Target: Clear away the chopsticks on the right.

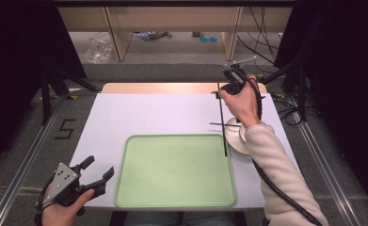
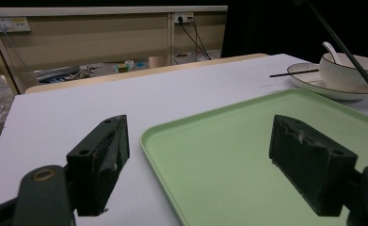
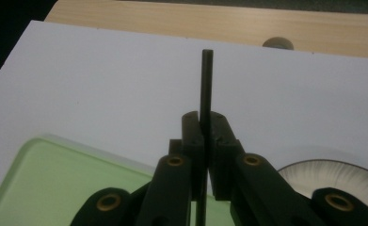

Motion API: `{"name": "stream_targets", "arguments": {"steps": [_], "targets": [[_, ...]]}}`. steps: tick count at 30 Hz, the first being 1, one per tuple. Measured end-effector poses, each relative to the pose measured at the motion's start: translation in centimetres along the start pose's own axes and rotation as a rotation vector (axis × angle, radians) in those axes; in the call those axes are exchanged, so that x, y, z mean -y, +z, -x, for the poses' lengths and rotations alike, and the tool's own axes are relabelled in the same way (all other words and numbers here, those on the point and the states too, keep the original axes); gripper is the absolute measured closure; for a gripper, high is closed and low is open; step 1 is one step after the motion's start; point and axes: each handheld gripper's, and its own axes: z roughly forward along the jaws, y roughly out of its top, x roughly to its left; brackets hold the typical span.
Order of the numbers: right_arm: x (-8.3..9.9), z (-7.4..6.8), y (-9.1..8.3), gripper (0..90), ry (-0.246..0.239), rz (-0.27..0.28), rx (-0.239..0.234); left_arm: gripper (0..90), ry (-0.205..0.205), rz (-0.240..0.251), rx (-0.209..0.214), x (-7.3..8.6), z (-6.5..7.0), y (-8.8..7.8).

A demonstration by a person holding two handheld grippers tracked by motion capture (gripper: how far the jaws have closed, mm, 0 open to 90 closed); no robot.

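On the white table [image 1: 172, 113] lies a green tray [image 1: 174, 170], at whose 2 o'clock sits a plate [image 1: 238, 143], above which the right gripper [image 3: 203, 123] pinches one black chopstick [image 1: 223, 127] while the left gripper [image 1: 98, 174], at 8 o'clock, gapes empty.

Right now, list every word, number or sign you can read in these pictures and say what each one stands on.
"5": a black figure made of tape strips, on the grey floor left of the table.
Nothing else can be read. The wall sockets in the left gripper view bear small markings, too blurred to read.
The green tray, the bowl, the plate and both grippers carry no lettering that shows.
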Motion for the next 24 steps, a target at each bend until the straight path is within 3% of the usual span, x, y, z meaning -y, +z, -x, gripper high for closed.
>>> {"name": "stream_targets", "arguments": {"steps": [3,4,6,9,14,15,16,18,24], "targets": [[0.2,0.2,0.1,88.0,0.003,-0.011,0.026,20.6,-0.002,0.000,-0.002,0.0,0.0,0.0],[0.4,0.0,0.1,88.0,0.050,-0.050,0.025,20.6,-0.002,0.000,-0.002,0.0,0.0,0.0],[0.6,0.1,0.2,88.0,0.064,-0.059,0.028,20.6,-0.001,0.001,-0.001,0.0,0.0,0.0],[1.2,0.2,0.5,88.0,0.116,-0.122,0.035,20.6,-0.002,-0.001,-0.002,0.0,0.0,0.0],[1.9,0.4,1.0,88.0,0.149,-0.159,0.037,20.6,-0.002,-0.001,-0.002,0.0,0.0,0.0],[2.1,0.6,1.3,88.0,0.134,-0.155,0.034,20.6,-0.002,-0.001,-0.003,0.0,0.0,0.0],[2.3,0.5,1.3,88.0,0.164,-0.185,0.038,20.6,-0.002,0.000,-0.003,0.0,0.0,0.0],[2.8,1.0,1.8,88.0,0.125,-0.187,0.037,20.6,-0.003,-0.001,-0.003,0.0,0.0,0.0],[4.3,1.0,3.0,88.0,0.150,-0.253,0.060,20.6,-0.001,-0.003,-0.002,0.0,0.0,0.0]]}}
